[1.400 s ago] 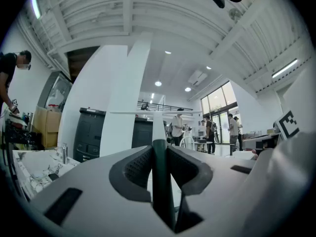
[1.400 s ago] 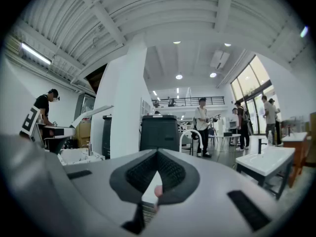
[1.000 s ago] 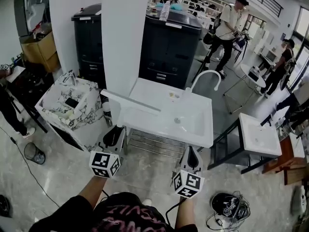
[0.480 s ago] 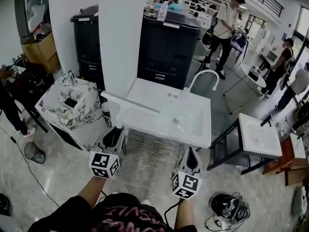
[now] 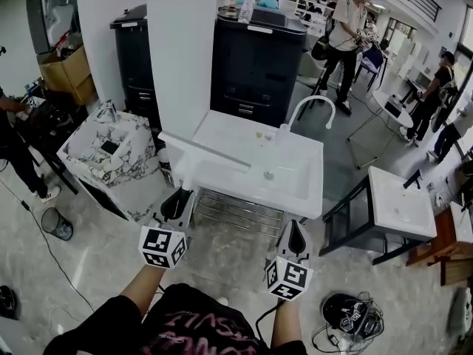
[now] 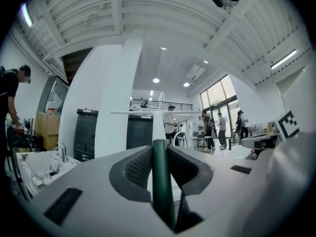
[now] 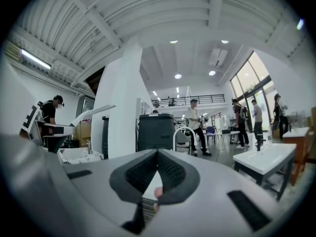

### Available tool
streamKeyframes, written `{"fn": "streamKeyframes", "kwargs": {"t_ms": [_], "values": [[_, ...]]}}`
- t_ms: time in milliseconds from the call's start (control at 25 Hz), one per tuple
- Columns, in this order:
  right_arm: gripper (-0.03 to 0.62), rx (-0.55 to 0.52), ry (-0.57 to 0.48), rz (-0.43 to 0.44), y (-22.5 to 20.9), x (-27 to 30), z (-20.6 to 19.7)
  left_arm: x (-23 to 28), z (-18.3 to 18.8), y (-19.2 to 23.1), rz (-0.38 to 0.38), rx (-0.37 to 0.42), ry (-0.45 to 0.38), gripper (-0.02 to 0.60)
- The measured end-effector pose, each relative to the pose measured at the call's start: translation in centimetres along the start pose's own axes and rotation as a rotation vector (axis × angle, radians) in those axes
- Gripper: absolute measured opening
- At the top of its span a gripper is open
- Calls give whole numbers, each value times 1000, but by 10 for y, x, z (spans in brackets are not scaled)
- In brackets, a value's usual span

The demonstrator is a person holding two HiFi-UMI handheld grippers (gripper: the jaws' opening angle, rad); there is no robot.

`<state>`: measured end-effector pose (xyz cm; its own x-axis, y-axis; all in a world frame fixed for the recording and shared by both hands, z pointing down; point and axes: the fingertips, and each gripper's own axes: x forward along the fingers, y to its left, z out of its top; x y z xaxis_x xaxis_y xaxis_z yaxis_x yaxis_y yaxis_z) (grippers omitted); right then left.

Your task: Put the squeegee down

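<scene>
The squeegee (image 5: 203,152) has a long white blade and a dark green handle (image 6: 160,181). It is held upright over the front left corner of the white sink (image 5: 307,198). My left gripper (image 5: 177,198) is shut on the green handle, and in the left gripper view the blade (image 6: 148,112) spans sideways above the jaws (image 6: 159,147). My right gripper (image 5: 295,235) hangs in front of the sink's front edge, to the right of the left one. Its pads (image 7: 158,154) meet at the tips with nothing between them.
A curved white faucet (image 5: 307,109) stands at the sink's back. A marble basin (image 5: 89,161) sits to the left, another white basin (image 5: 399,205) to the right. A white pillar (image 5: 185,50) and black cabinets (image 5: 255,65) stand behind. Cables and gear (image 5: 347,320) lie on the floor.
Both grippers and the held squeegee have kept almost the same place by the sink's front edge. The view has shifted slightly, and people in the background have walked on.
</scene>
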<state>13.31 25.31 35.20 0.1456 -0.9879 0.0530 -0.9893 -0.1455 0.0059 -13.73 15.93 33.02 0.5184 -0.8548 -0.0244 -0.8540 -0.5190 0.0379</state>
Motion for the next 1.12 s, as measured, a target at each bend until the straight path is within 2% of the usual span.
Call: {"fn": "streamKeyframes", "kwargs": {"t_ms": [600, 960, 1120], "values": [[20, 13, -37, 44, -21, 12, -8, 14, -6, -20, 11, 30, -5, 94], [20, -28, -14, 39, -15, 49, -15, 45, -17, -1, 9, 5, 2, 94], [20, -2, -18, 33, -16, 66, -13, 63, -22, 8, 11, -11, 12, 94]]}}
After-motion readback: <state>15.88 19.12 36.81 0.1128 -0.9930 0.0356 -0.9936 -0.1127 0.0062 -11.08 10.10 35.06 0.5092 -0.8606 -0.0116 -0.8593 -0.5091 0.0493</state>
